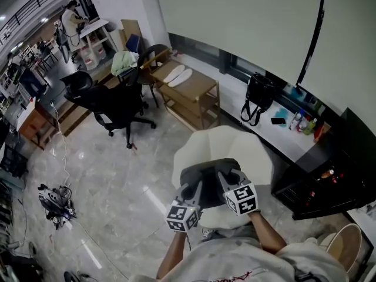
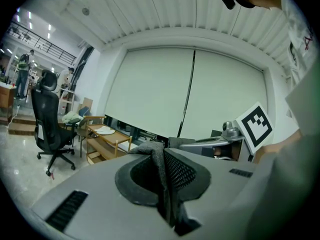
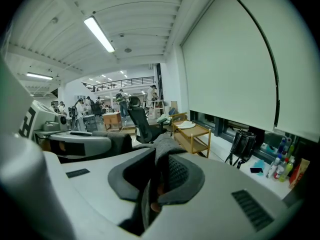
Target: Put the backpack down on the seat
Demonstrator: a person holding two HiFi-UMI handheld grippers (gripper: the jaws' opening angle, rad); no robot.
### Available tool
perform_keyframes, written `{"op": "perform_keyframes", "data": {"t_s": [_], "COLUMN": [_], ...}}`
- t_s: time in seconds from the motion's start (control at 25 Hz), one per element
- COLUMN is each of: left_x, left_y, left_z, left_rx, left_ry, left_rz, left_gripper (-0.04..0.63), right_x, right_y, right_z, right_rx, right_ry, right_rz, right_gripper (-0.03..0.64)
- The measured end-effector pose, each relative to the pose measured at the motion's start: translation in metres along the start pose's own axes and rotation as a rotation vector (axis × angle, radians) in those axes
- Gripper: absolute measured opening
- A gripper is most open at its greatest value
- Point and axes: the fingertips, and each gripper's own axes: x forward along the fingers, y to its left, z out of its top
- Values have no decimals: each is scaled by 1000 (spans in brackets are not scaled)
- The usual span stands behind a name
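A dark grey backpack hangs just above a cream round seat in the head view. My left gripper is shut on the bag's left part and my right gripper on its right part, with their marker cubes toward me. In the left gripper view the jaws pinch a fold of grey mesh fabric. The right gripper's jaws clamp a similar grey fabric fold in its own view. Whether the bag's underside touches the seat is hidden.
A black office chair and a wooden shelf table stand on the marble floor beyond the seat. A black handbag and bottles sit on the window ledge. A dark cabinet stands at the right, and cables lie at the left.
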Motion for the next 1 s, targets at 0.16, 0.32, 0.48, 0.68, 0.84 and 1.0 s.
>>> {"op": "perform_keyframes", "data": {"t_s": [0.16, 0.32, 0.48, 0.68, 0.84, 1.0], "left_x": [13, 32, 48, 66, 88, 98], "left_y": [-7, -18, -25, -33, -35, -34], "left_z": [-1, 0, 4, 7, 10, 13], "left_rx": [-7, -42, -54, -61, -61, -54], "left_ry": [-10, -23, -36, -43, -49, -44], "left_rz": [50, 113, 165, 210, 231, 237], "left_gripper": [52, 52, 52, 52, 54, 52], "right_x": [1, -2, -2, 0, 9, 16], "right_y": [-14, -33, -51, -73, -94, -103], "right_z": [-2, -4, 0, 6, 9, 14], "right_rx": [-9, -27, -45, -59, -62, -58], "right_ry": [9, 27, 30, 21, 7, -1], "right_rz": [47, 107, 161, 209, 235, 241], "right_gripper": [52, 52, 52, 52, 52, 52]}}
